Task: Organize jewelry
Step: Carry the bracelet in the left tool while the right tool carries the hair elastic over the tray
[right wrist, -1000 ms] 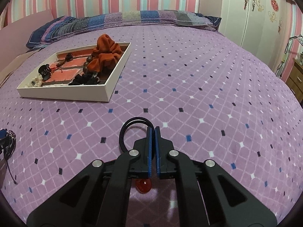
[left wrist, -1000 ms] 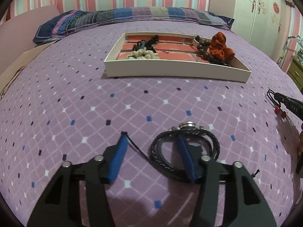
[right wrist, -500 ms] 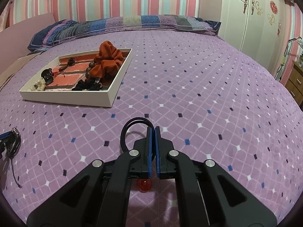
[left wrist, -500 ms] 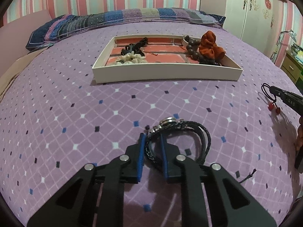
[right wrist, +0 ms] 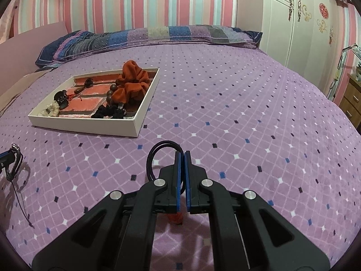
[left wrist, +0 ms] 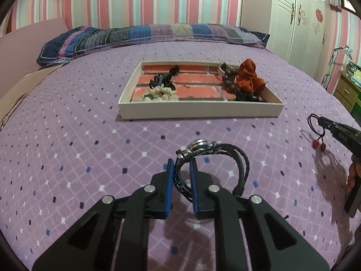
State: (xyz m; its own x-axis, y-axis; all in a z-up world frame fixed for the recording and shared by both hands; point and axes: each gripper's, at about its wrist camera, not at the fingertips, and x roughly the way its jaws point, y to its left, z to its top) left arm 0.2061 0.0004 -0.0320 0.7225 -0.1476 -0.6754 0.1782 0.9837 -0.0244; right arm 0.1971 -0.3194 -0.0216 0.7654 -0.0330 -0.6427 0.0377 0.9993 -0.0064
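Note:
My left gripper (left wrist: 181, 162) is shut on a black braided bracelet (left wrist: 227, 155) with a silver clasp and holds it above the purple bedspread. My right gripper (right wrist: 181, 154) is shut on a black hair tie (right wrist: 158, 155) with red cherry beads (right wrist: 176, 218) hanging below the fingers. That gripper and hair tie also show at the right edge of the left wrist view (left wrist: 315, 124). The white tray (left wrist: 198, 110) sits ahead on the bed and holds an orange scrunchie (left wrist: 248, 76), brown beads, a black clip and a cream scrunchie.
The tray also shows in the right wrist view (right wrist: 90, 128), ahead and to the left. A striped pillow (left wrist: 146, 36) lies along the far edge of the bed. A white wardrobe (right wrist: 304, 22) and a wooden nightstand (right wrist: 352, 99) stand to the right.
My left gripper closed on the braided bracelet and lifted it off the bed. My right gripper stayed shut on the hair tie and rose slightly.

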